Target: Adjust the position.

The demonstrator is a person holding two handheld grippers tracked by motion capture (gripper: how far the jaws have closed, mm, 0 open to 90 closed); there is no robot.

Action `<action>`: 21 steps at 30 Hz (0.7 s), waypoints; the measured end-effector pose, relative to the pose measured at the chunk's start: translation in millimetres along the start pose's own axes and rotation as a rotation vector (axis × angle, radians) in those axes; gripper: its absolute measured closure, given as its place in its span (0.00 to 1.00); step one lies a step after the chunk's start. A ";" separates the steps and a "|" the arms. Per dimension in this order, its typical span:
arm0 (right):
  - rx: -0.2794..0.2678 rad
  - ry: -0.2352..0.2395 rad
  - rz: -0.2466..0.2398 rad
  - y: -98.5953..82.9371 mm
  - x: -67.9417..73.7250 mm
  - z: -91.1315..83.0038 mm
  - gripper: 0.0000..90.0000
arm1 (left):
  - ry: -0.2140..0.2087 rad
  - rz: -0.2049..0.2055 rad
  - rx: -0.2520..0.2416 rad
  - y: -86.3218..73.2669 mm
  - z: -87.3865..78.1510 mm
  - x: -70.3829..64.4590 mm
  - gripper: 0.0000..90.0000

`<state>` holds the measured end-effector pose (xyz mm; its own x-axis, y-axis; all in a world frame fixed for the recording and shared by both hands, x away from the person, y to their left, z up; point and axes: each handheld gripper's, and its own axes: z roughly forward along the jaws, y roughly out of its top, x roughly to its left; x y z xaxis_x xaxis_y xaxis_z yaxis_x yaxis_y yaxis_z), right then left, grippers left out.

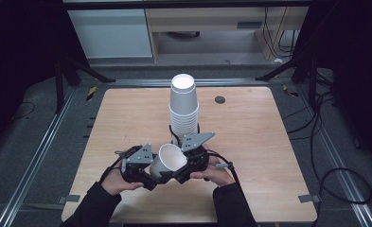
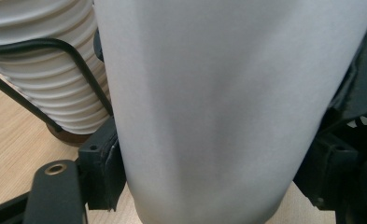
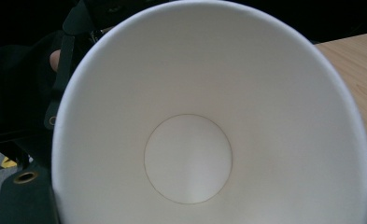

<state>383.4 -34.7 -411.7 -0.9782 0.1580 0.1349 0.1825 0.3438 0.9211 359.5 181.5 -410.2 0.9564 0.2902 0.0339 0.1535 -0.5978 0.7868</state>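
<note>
Near the table's [image 1: 250, 189] front edge, a white paper cup [image 1: 168, 159] sits tilted between both grippers, empty, its mouth facing the right gripper [image 1: 189, 166]. The left gripper [image 1: 143, 171] clamps its wall; the right's grip I cannot tell. Behind stands a stack of inverted cups [image 1: 183, 106].

Bright tabletop, dark surround, perhaps soft close-ups.

Your paper cup [image 2: 218, 112] runs past the left gripper view's top and bottom edges, hiding most of the stack of cups [image 2: 41, 70] behind it; in the right gripper view its rim is cut off below; your forearms leave the high view's bottom edge.
</note>
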 end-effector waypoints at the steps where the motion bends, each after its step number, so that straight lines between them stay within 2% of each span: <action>1: -0.001 -0.001 -0.001 0.3 0.2 -0.3 0.16 | -0.003 -0.001 -0.002 0.1 -0.2 -0.1 0.24; 7: -0.007 0.004 -0.009 3.2 1.3 -3.7 0.16 | 0.002 0.006 0.000 0.5 -2.5 -0.8 0.22; 11: -0.021 -0.011 -0.009 5.7 0.9 -12.1 0.16 | 0.000 0.002 0.010 -0.8 -3.5 -0.5 0.20; 15: -0.038 -0.045 -0.013 7.8 0.5 -22.4 0.16 | 0.017 0.005 0.040 -4.7 -3.5 0.8 0.18; 21: -0.026 -0.114 -0.017 12.1 -0.6 -38.2 0.16 | 0.051 -0.038 0.051 -12.6 -5.7 8.5 0.18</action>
<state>382.4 -66.0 -386.7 -0.9632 0.2572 0.0781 0.1619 0.3230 0.9324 364.3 195.8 -416.3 0.9360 0.3500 0.0370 0.2030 -0.6228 0.7556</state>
